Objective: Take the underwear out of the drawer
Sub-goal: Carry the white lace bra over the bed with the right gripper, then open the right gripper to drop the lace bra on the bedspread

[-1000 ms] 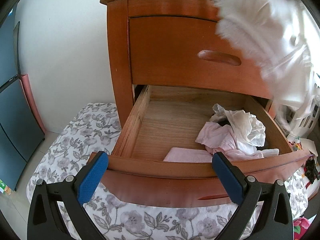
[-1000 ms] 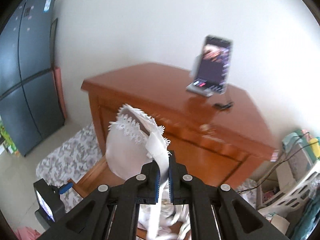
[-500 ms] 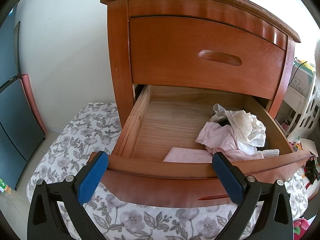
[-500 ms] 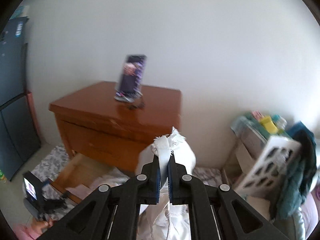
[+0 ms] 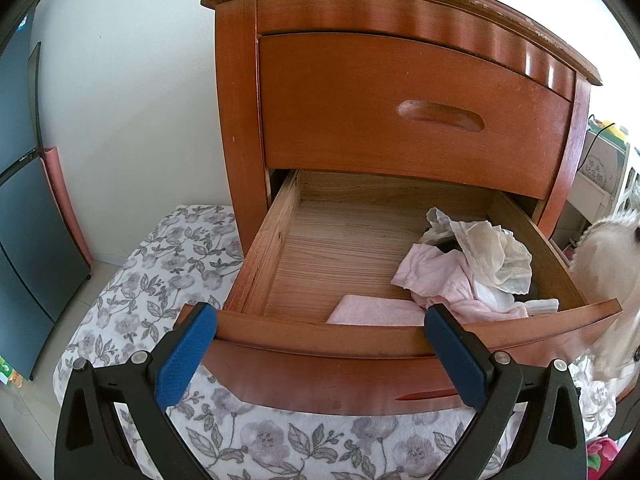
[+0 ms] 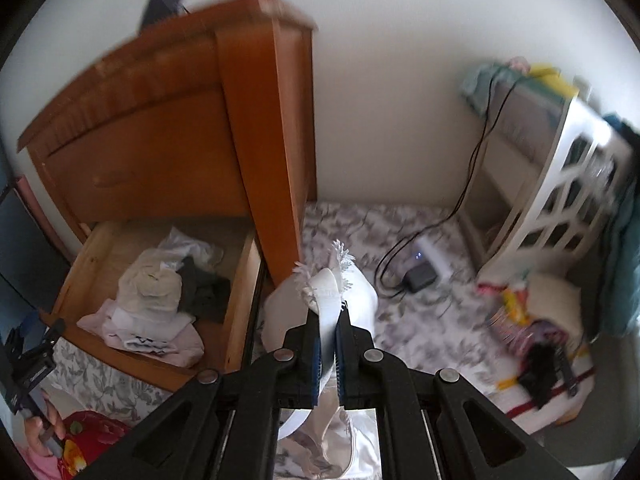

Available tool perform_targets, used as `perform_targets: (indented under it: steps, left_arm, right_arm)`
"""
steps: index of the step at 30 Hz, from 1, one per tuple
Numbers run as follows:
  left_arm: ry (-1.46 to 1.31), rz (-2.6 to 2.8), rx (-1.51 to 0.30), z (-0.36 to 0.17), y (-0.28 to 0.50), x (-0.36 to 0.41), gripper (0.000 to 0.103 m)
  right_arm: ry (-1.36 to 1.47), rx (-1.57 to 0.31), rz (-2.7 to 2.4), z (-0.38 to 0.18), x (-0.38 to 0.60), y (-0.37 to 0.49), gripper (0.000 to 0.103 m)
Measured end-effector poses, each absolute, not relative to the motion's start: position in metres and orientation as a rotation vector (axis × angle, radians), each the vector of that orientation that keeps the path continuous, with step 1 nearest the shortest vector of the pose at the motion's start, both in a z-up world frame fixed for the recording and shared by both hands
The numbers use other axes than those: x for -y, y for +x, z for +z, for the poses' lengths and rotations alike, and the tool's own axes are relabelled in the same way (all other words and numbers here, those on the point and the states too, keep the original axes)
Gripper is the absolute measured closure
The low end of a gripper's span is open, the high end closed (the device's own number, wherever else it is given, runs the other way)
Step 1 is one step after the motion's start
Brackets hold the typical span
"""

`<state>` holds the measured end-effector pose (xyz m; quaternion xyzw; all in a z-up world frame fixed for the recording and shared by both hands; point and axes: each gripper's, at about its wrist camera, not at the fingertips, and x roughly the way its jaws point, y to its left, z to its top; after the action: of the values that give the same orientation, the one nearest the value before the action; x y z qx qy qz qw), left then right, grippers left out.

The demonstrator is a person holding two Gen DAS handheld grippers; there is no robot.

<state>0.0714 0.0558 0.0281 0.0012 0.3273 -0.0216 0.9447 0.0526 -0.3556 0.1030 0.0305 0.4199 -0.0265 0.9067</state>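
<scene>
A white lace-edged undergarment [image 6: 332, 300] is being clamped between the nearly closed fingers of the right hand-held gripper [image 6: 328, 344] at lower centre of the right wrist view, over the floral mattress [image 6: 420, 320], outside the open drawer [image 6: 236, 316]. In the left wrist view, the left hand-held gripper [image 5: 320, 348] is being held wide and empty at the drawer front [image 5: 320, 364]; more clothes [image 5: 472, 268] are lying inside at right.
</scene>
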Motion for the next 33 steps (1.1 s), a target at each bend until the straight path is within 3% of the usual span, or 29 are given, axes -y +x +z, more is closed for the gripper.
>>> perform_targets:
  steps: [13, 27, 29, 31, 33]
  left_arm:
    - [0.002, -0.044, -0.667, 0.028, 0.071, -0.056, 0.0]
    - [0.003, -0.044, -0.667, 0.028, 0.072, -0.056, 0.0]
    - [0.003, -0.044, -0.667, 0.028, 0.072, -0.056, 0.0]
    - [0.003, -0.044, -0.667, 0.028, 0.071, -0.056, 0.0]
    - [0.003, -0.044, -0.667, 0.028, 0.072, -0.056, 0.0]
  right_arm:
    - [0.018, -1.165, -0.159, -0.022, 0.37, 0.079, 0.093]
    - [-0.031, -1.196, -0.292, -0.017, 0.41, 0.059, 0.086]
    - [-0.033, -1.183, -0.281, -0.011, 0.409, 0.056, 0.067]
    - [-0.036, -1.168, -0.273, -0.005, 0.407, 0.054, 0.056]
    - [-0.04, -1.155, -0.247, -0.002, 0.402, 0.053, 0.052]
